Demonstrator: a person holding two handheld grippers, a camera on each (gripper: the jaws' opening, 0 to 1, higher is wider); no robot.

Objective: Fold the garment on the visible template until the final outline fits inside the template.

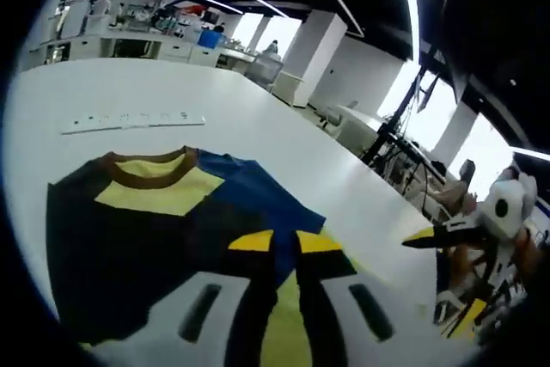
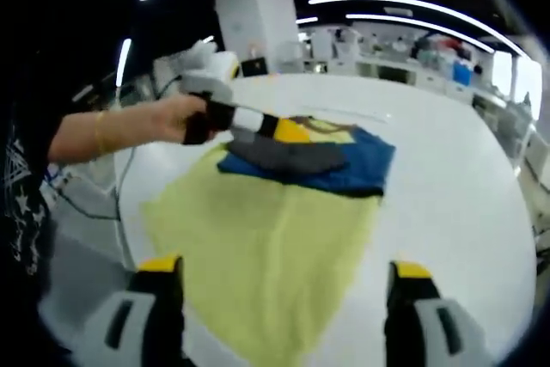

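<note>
While garment [image 2: 309, 161] lies on white table [image 1: 258, 118], both grippers wide; lab benches behind.

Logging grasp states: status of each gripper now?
Left gripper: jaws nearly together over the dark, blue and yellow garment; grip cannot be told.
Right gripper: open, empty.

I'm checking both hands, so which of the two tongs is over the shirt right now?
The left tongs: their yellow-tipped jaws sit close together over the shirt. The right tongs are spread wide over the bare yellow template.
</note>
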